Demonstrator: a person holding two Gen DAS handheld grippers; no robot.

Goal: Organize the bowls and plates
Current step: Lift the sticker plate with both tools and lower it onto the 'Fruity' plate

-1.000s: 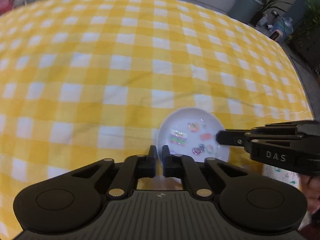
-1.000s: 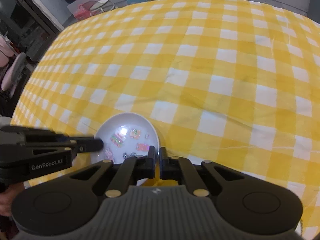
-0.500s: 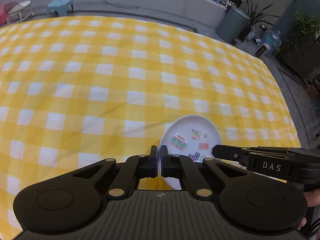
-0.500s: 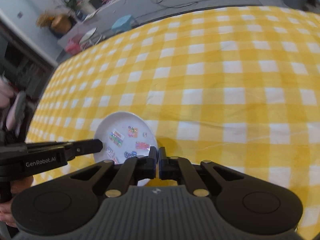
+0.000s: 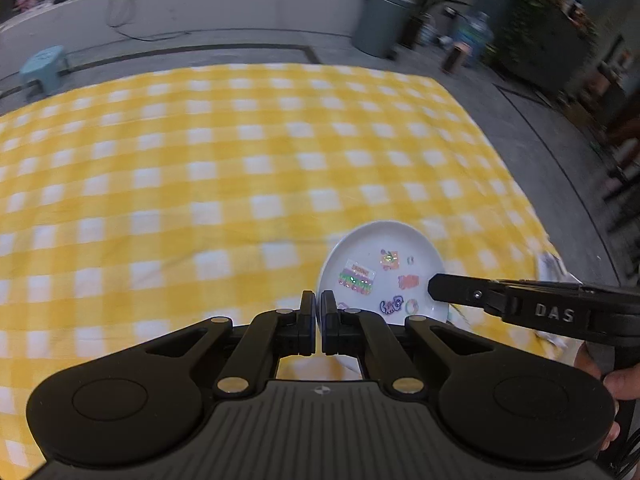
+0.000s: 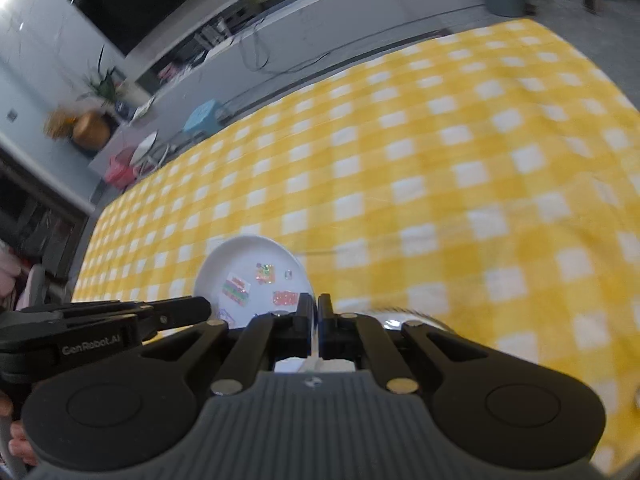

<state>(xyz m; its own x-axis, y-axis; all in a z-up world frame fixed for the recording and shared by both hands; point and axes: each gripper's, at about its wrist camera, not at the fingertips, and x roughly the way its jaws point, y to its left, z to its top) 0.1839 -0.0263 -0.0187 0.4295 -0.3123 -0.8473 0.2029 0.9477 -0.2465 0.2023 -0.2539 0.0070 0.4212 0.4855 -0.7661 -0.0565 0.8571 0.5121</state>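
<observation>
- The plate is white with bright stickers on it. Both tools hold it by its rim, one on each side, over the cloth.
- The left gripper is squeezed tight on the plate's near-left edge.
- The right gripper is squeezed tight on the plate's other edge. In the left view it comes in from the right side, with "DAS" on it.
- The yellow and white checked cloth fills the space ahead of the plate.
- Past the cloth sit a small blue stool, a grey bin and green plants.
- A cable lies on the grey floor by a long low ledge.
- Only the right view shows a shiny round rim just under the right tool. I cannot tell what it is.
- Only the right view shows a gold pot and pink things off the cloth's far-left side.
- Only the left view shows something white with a pattern at the cloth's right edge. It is too blurry to name.
- A bit of a hand shows behind the right tool.
</observation>
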